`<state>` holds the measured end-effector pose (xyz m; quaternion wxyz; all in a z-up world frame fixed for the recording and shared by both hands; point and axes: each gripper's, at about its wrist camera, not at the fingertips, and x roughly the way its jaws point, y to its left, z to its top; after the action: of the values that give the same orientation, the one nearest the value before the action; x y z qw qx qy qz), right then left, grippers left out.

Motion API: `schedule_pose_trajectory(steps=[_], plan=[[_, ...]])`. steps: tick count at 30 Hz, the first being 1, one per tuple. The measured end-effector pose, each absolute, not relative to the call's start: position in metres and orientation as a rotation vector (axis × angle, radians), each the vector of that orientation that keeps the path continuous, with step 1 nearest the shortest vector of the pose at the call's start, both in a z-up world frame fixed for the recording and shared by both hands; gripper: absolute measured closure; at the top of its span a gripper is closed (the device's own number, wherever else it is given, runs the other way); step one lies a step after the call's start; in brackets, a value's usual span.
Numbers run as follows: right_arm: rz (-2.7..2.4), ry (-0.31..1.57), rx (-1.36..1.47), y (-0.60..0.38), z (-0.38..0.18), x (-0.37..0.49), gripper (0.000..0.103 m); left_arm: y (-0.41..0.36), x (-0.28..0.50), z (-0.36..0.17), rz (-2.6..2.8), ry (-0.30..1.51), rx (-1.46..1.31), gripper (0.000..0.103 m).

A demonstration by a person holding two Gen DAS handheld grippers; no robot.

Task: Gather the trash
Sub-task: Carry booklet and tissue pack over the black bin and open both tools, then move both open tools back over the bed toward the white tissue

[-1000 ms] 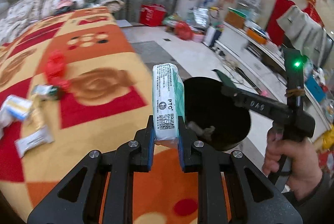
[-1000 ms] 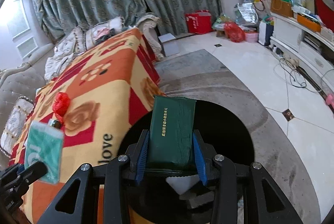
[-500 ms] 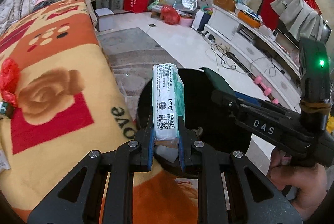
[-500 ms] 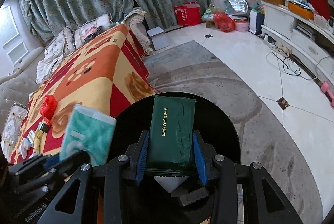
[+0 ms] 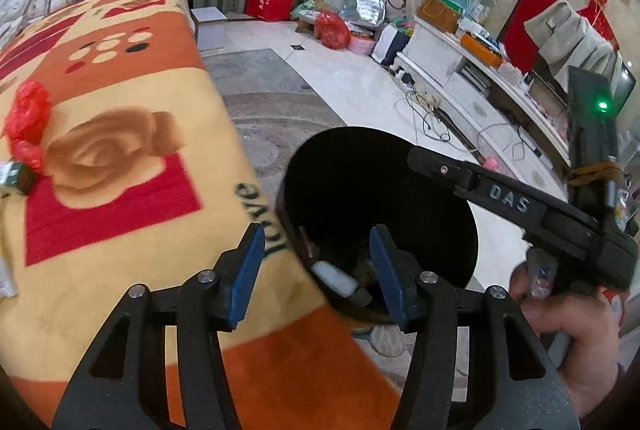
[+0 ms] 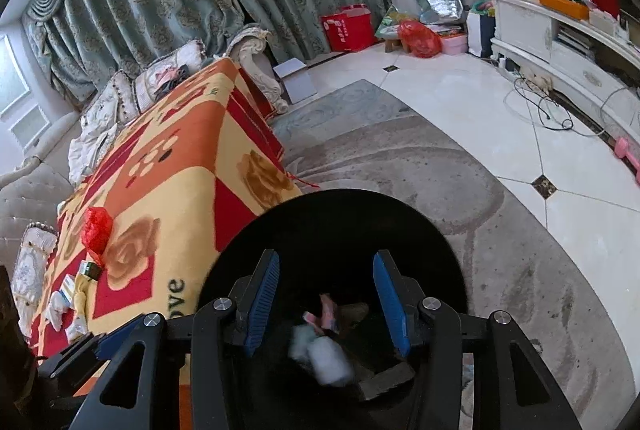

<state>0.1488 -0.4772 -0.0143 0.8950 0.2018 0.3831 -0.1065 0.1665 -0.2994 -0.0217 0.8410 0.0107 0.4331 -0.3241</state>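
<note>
Round black plastic trash bin (image 6: 340,230) sits below and ahead of both pairs of fingers, beside the orange-red patterned blanket (image 5: 112,157). Left gripper (image 5: 316,270) and right gripper (image 6: 326,302): jaws opening, nothing between them. Pale blurred packet (image 6: 324,354) lies inside the bin, under the right fingers.

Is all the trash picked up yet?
Not yet. Some trash already lies in the black bin, like the white packet. Both grippers, left and right, are over it, jaws opening, nothing between them. The red wrapper and small packets wait on the blanket.
</note>
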Motion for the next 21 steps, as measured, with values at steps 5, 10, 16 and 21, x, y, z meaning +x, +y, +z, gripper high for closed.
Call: schedule_pose_trajectory(steps=[5, 10, 16, 21], plan=[[-0.154, 0.784, 0.397, -0.451, -0.007, 0.157, 0.056, -0.244, 0.159, -0.013, -0.609, 0.873, 0.031, 0.05], [-0.047, 0.796, 0.36, -0.41, -0.006, 0.167, 0.056, -0.169, 0.154, -0.012, -0.488, 0.857, 0.002, 0.05], [0.238, 0.859, 0.268, -0.33, -0.015, 0.184, 0.055, -0.069, 0.143, -0.018, -0.279, 0.819, 0.03, 0.05], [0.428, 0.85, 0.095, -0.256, -0.016, 0.193, 0.055, -0.005, 0.147, -0.041, -0.103, 0.842, 0.06, 0.05]])
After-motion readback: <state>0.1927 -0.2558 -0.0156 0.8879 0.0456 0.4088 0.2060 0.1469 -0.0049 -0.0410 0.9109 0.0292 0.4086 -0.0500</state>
